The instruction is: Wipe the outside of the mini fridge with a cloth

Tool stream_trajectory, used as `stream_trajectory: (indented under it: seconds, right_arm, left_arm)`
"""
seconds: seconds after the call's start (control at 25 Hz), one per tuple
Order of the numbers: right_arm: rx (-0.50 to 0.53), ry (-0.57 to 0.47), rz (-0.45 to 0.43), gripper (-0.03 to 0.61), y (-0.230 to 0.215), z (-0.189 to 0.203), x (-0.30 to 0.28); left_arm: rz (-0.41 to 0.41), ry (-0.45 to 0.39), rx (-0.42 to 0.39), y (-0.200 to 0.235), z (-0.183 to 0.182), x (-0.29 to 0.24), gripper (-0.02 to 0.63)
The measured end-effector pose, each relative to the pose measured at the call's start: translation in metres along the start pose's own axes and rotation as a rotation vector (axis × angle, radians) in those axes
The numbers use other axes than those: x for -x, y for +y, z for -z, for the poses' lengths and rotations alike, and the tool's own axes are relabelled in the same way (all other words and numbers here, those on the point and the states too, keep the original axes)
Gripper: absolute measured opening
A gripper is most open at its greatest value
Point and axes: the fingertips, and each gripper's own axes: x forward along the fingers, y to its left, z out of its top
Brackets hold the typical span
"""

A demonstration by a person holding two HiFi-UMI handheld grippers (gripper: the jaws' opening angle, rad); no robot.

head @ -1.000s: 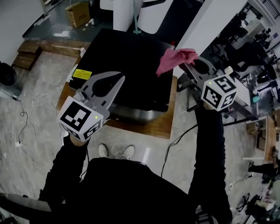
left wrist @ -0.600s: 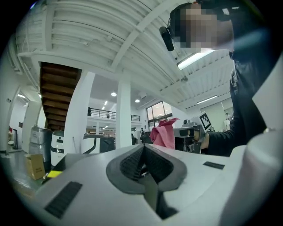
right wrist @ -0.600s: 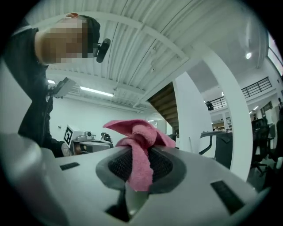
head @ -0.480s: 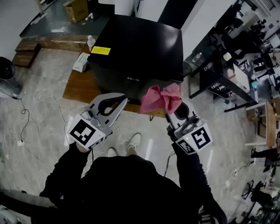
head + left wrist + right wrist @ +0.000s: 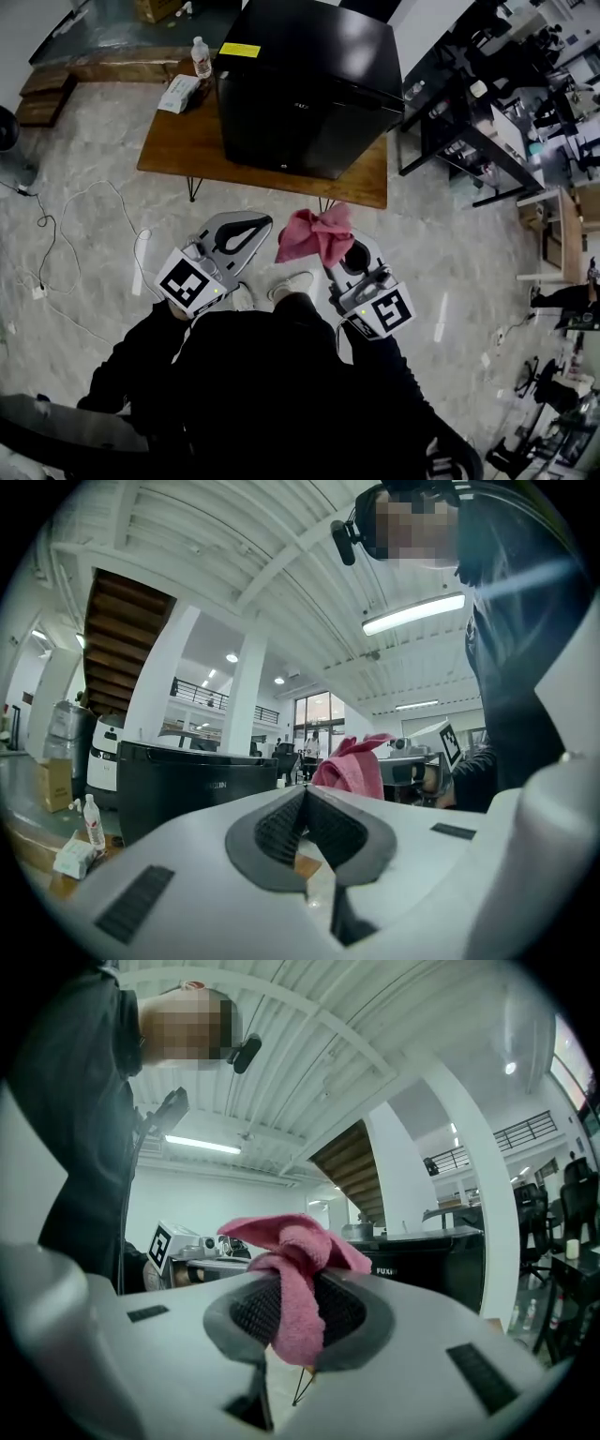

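Gripping cloth (image 5: 314, 234) in right gripper (image 5: 298, 1288); left gripper (image 5: 305, 794) idling, jaws together, empty. Needing reach ahead to fridge (image 5: 309, 84), probably flattening bunched cloth.

"FUXI" lettering on mini fridge (image 5: 422, 1265)

**Out of sight, out of reach**

The mini fridge (image 5: 309, 84) runs off the head view's top edge, and it hides part of the worktop (image 5: 178, 150). The print on its yellow label (image 5: 240, 50) is too small to read. The cloth (image 5: 314, 234) covers the right gripper (image 5: 330, 251) jaw tips.
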Motion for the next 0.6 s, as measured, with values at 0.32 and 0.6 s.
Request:
stream_trajectory:
  seconds: [0.32,0.6]
  right_arm:
    - [-0.059,0.032,0.007,0.066,0.026,0.028,0.011]
    - [-0.057,0.029,0.019,0.066,0.028,0.029,0.019]
  left_arm:
    - [-0.021,0.012,0.011,-0.016,0.017,0.017,0.006]
    - [-0.016,0.016,0.033,-0.029,0.025,0.015,0.006]
